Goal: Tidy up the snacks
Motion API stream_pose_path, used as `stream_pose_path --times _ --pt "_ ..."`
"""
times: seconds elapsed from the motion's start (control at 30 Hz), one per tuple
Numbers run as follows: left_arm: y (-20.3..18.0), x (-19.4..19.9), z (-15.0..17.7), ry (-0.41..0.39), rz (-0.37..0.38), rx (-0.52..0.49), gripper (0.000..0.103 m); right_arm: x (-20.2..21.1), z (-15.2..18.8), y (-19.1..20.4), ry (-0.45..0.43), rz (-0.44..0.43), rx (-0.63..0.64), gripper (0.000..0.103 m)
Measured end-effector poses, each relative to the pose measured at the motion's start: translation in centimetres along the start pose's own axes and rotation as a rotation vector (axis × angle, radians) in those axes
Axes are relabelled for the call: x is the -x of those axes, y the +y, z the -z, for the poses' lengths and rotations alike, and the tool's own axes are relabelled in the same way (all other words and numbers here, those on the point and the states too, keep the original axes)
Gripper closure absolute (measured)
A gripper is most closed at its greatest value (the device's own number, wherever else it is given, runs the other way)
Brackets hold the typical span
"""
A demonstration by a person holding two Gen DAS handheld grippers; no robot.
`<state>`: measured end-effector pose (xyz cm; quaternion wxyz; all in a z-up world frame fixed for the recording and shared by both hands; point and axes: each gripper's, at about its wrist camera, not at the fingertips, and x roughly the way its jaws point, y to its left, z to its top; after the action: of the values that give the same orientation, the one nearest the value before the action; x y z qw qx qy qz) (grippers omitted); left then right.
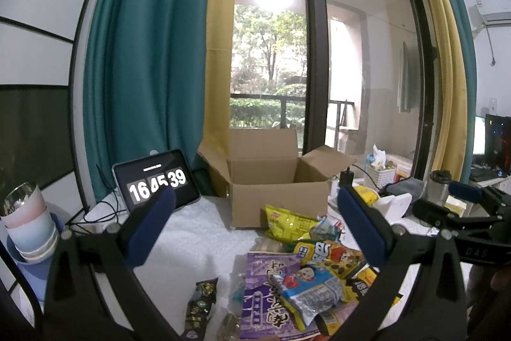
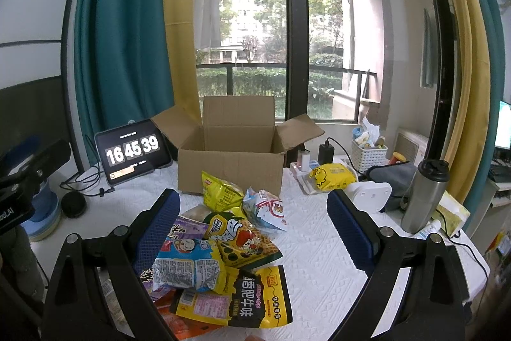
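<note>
While both grippers are hovering above the table [image 2: 319, 245], neither is holding anything. The left gripper [image 1: 255, 232] is keeping its blue-padded fingers [image 1: 150, 229] spread wide apart, with nothing between them. The right gripper [image 2: 252, 232] is likewise holding its fingers [image 2: 351, 232] fully apart over the snack pile [image 2: 223, 245]; its left pad is sitting close against the pile's edge, though contact cannot be confirmed.

The snack pile is lying loose on the white textured tablecloth, directly in front of the cardboard box [image 2: 230, 162]. A blue-and-white packet [image 2: 188, 264] is resting on top of a purple bag [image 1: 265, 293] and a yellow-and-black bag [image 2: 242, 296]. A yellow chip bag [image 2: 222, 192] is leaning just in front of the box wall, with a pale blue packet [image 2: 265, 210] beside it. A dark wrapped bar [image 1: 199, 302] is lying apart from the pile on its left.

The cardboard box is standing upright with all flaps open; no contents are visible inside. A tablet [image 2: 132, 152] displaying 16 45 39 is propped to the left of the box. A steel tumbler [image 2: 421, 197] is standing to the right, near a white basket [image 2: 369, 154].
</note>
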<state>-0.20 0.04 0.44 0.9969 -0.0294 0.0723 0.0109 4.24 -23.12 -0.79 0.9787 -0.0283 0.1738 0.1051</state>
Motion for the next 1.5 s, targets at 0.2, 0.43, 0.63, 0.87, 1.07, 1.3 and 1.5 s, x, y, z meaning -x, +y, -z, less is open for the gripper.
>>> stream_pose_path --times 0.2,0.43,0.63,0.87,1.07,1.3,1.5 --pt "0.02 0.02 -0.05 0.001 0.001 -0.001 0.0 0.05 -0.02 0.1 -0.001 0.001 -0.002 0.007" --pt "-0.07 0.01 0.01 0.003 -0.001 -0.002 0.0 0.05 -0.02 0.0 0.002 0.0 -0.003 0.007" --pt "-0.12 0.01 -0.04 0.003 0.001 -0.003 0.0 -0.04 0.07 -0.05 0.001 0.0 -0.004 0.007" --pt "-0.14 0.02 -0.01 0.004 0.0 -0.002 0.0 -0.04 0.05 -0.04 0.003 -0.001 -0.004 0.007" --pt "-0.19 0.03 -0.04 0.005 0.0 -0.002 0.0 -0.06 0.09 -0.14 0.003 -0.001 -0.005 0.007" --pt "-0.33 0.13 0.01 0.007 0.003 -0.002 0.0 -0.11 0.13 -0.16 0.003 -0.001 -0.006 0.007" --pt "-0.41 0.23 0.12 0.011 0.004 0.001 0.0 -0.14 0.13 -0.09 0.008 -0.001 -0.005 0.007"
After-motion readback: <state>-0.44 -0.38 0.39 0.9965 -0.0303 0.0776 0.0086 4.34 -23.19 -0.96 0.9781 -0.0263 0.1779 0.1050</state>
